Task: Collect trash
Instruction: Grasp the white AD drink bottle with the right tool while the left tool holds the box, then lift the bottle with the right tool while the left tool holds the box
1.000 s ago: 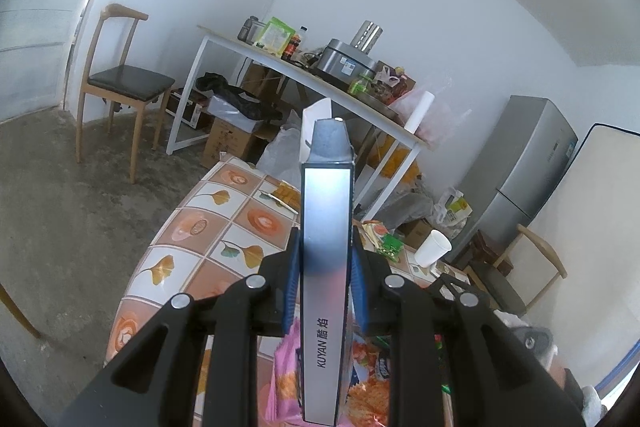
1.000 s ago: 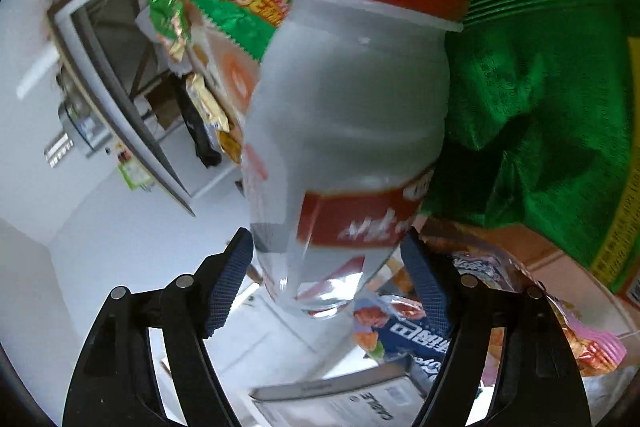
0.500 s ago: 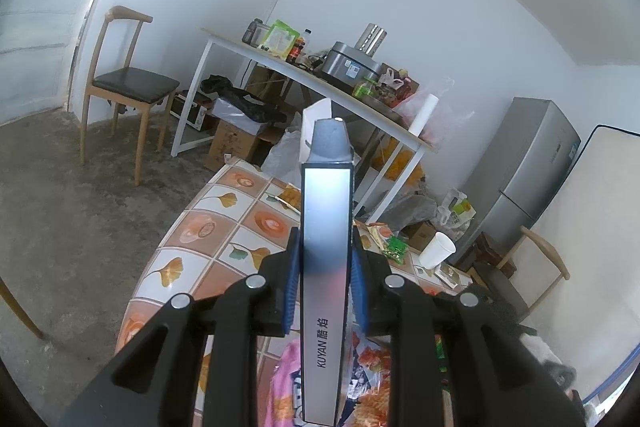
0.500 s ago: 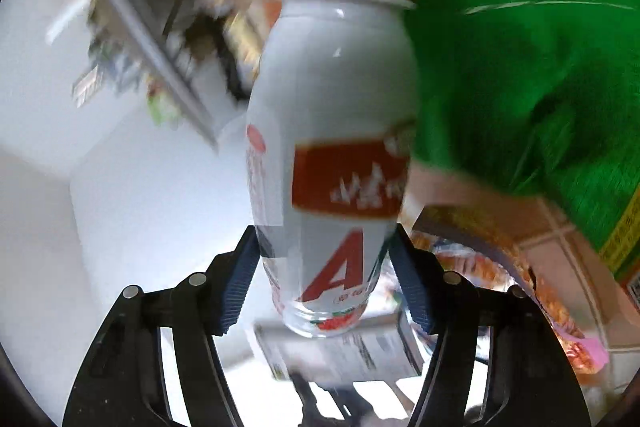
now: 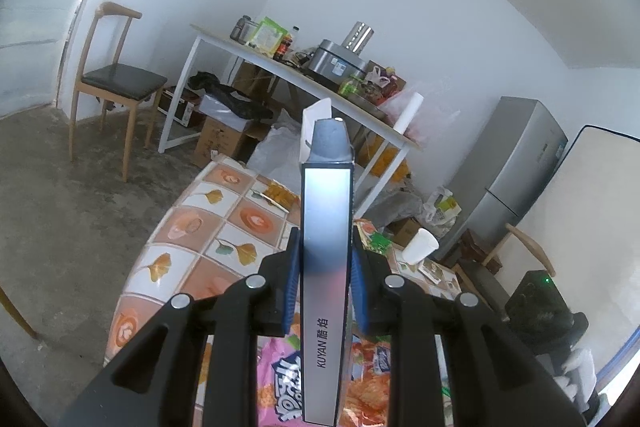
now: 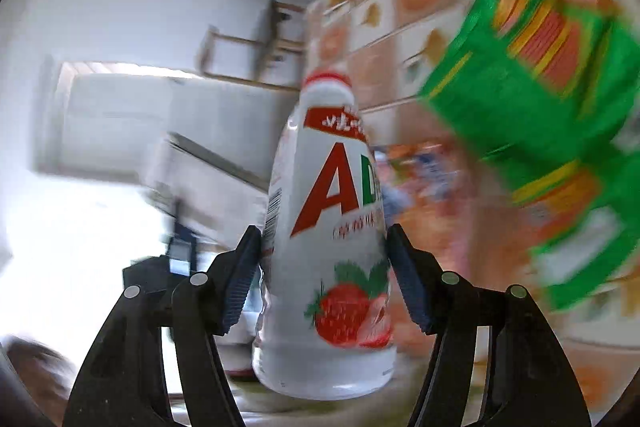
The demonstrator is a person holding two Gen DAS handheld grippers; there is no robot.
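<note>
My left gripper [image 5: 325, 267] is shut on a long silver-grey carton [image 5: 326, 279] marked KUYAN, its open flap pointing away, held above the tiled table [image 5: 200, 227]. My right gripper [image 6: 322, 255] is shut on a white drink bottle [image 6: 332, 227] with a red cap and a strawberry label; the view is tilted and blurred. A green snack bag [image 6: 532, 99] lies on the table to the bottle's right. Pink and orange wrappers [image 5: 280, 387] lie under the left gripper.
A white paper cup [image 5: 420, 247] and small wrappers sit at the table's far end. Beyond are a white workbench [image 5: 300, 75] with appliances, boxes under it, a wooden chair [image 5: 116, 83] at left and a grey fridge [image 5: 516, 187] at right.
My right gripper has closed on the bottle, lifted it away from the green bag and swung round. My left gripper has risen slightly with the carton.
</note>
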